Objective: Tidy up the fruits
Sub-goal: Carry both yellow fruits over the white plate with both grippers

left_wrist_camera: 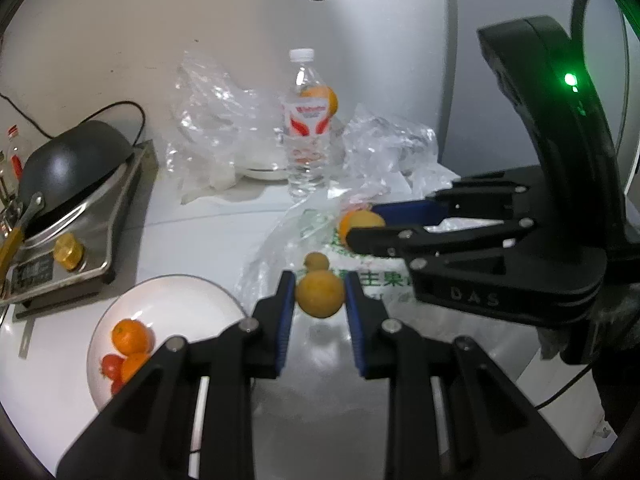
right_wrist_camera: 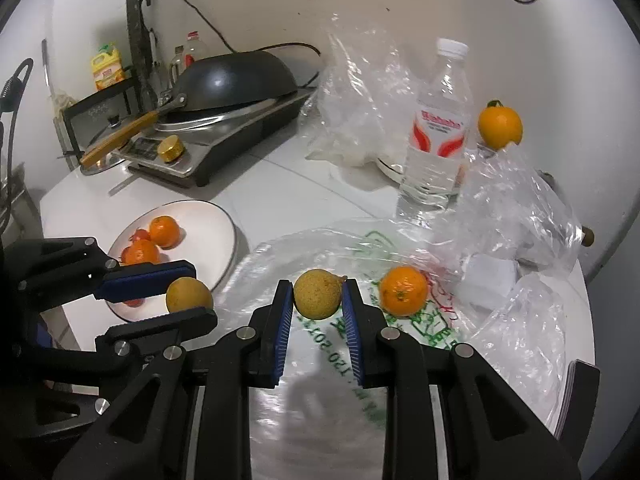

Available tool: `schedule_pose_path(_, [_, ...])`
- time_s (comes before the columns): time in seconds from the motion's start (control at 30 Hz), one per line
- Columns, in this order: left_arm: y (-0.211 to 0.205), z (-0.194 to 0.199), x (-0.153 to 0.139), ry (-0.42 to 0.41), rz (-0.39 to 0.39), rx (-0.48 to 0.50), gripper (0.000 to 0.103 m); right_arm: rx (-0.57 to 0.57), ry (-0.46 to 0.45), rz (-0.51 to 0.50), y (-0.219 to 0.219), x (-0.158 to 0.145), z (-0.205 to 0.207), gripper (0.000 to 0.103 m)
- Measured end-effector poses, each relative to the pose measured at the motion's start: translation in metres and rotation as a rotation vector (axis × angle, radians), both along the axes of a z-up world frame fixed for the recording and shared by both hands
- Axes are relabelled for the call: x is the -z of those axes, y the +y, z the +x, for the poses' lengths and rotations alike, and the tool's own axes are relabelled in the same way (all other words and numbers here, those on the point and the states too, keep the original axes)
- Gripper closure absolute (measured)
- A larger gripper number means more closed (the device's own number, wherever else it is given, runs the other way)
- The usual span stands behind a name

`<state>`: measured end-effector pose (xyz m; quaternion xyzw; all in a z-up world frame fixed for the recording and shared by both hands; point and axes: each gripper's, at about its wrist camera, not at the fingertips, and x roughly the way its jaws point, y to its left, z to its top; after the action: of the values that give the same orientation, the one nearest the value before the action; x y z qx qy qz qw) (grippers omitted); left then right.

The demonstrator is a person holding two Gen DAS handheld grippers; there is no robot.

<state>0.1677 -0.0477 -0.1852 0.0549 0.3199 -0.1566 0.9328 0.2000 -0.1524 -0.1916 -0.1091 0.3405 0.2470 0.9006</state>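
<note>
My left gripper (left_wrist_camera: 320, 282) is shut on a yellow-brown round fruit (left_wrist_camera: 320, 296), held above the counter. In the right wrist view the left gripper (right_wrist_camera: 200, 294) grips that fruit (right_wrist_camera: 188, 294) beside a white plate (right_wrist_camera: 212, 232). My right gripper (right_wrist_camera: 317, 290) is shut on a similar speckled yellow fruit (right_wrist_camera: 317, 294) over a printed plastic bag (right_wrist_camera: 320, 360). From the left, the right gripper (left_wrist_camera: 364, 224) shows with its fruit (left_wrist_camera: 366, 219). The plate (left_wrist_camera: 168, 292) holds mandarins (left_wrist_camera: 130, 336) and small red fruits (left_wrist_camera: 112, 364). One mandarin (right_wrist_camera: 404, 290) lies on the bag.
A water bottle (right_wrist_camera: 438, 128) stands behind the bag, with an orange (right_wrist_camera: 500, 126) beyond it. Crumpled clear bags (right_wrist_camera: 360, 100) lie at the back. A stove with an upturned wok (right_wrist_camera: 236, 76) fills the left. A small yellowish fruit (left_wrist_camera: 317, 261) lies on the bag.
</note>
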Motion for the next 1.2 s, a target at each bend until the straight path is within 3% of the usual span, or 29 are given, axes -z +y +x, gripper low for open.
schedule_pose_path(0.63, [0.076, -0.024, -0.005, -0.032, -0.037, -0.088, 0.078, -0.053, -0.011, -0.029, 0.058, -0.005, -0.026, 0.076])
schedule_pose_path(1.2, [0.118, 0.012, 0.009, -0.021, 0.019, -0.123, 0.078, -0.114, 0.013, -0.018, 0.090, 0.008, -0.006, 0.076])
